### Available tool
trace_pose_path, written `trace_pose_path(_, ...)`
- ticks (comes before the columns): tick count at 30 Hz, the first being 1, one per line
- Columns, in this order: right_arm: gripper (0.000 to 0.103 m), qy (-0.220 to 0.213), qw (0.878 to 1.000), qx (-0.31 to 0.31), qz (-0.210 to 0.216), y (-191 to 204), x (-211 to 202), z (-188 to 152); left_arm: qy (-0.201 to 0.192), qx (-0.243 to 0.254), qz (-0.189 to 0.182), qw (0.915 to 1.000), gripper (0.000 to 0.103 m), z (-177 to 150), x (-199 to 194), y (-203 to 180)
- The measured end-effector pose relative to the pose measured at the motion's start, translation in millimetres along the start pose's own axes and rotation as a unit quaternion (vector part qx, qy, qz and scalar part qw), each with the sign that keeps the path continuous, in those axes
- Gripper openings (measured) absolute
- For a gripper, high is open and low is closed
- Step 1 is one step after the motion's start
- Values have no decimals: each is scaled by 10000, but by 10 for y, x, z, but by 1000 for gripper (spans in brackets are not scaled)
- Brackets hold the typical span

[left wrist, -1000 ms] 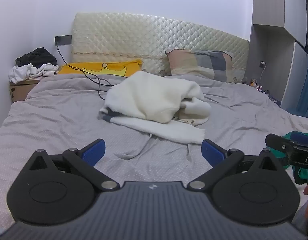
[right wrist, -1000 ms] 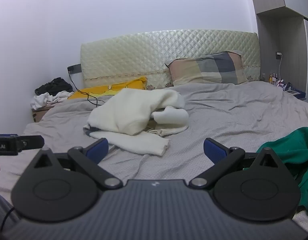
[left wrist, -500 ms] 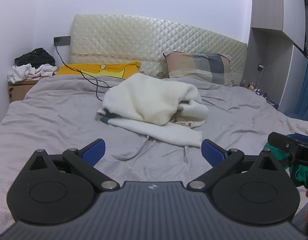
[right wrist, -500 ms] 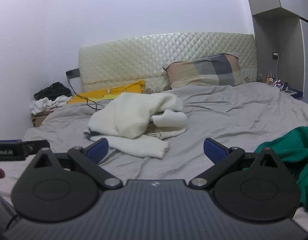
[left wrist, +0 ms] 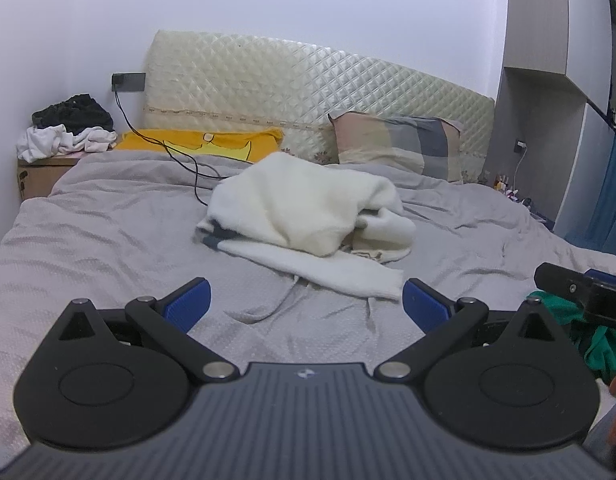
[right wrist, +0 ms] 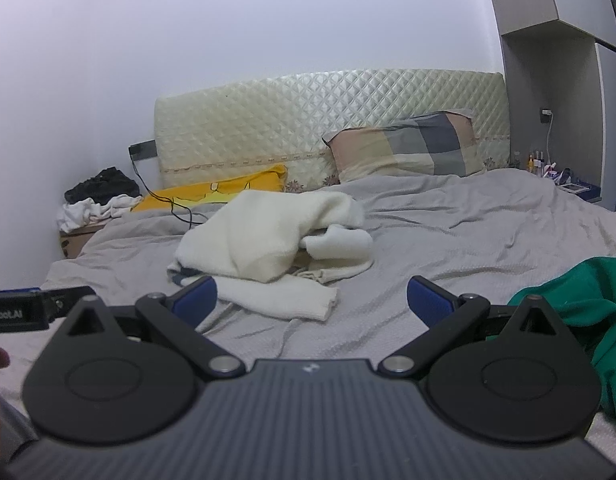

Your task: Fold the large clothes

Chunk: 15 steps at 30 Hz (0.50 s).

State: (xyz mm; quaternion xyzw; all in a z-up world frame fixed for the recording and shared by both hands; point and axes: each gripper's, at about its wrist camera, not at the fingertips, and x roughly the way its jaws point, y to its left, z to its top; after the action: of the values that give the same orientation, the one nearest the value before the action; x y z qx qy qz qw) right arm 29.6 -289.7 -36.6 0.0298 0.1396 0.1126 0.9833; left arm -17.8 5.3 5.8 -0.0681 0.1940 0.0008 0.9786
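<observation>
A crumpled cream-white sweater (left wrist: 304,216) lies in a heap in the middle of the grey bed (left wrist: 108,240), one sleeve stretched toward me. It also shows in the right wrist view (right wrist: 264,240). A green garment (right wrist: 587,312) lies at the bed's near right; a bit shows in the left wrist view (left wrist: 587,332). My left gripper (left wrist: 306,304) is open and empty, held above the sheet short of the sweater. My right gripper (right wrist: 311,300) is open and empty, just short of the sleeve end.
A yellow pillow (left wrist: 200,144) and a checked pillow (left wrist: 399,144) lean on the quilted headboard (left wrist: 308,80). A black cable (left wrist: 180,168) runs across the bed's far left. A bedside box with piled clothes (left wrist: 64,132) stands at the left; a nightstand (right wrist: 571,188) at the right.
Both grippers have moved a little forward toward the sweater. Both stay open.
</observation>
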Motion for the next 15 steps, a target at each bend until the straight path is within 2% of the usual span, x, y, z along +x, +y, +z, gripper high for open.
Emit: trace_pose_path(15,103,83,9999,-126,0,27,65,25,-25,7,-19,10000,103,-54,-19,29)
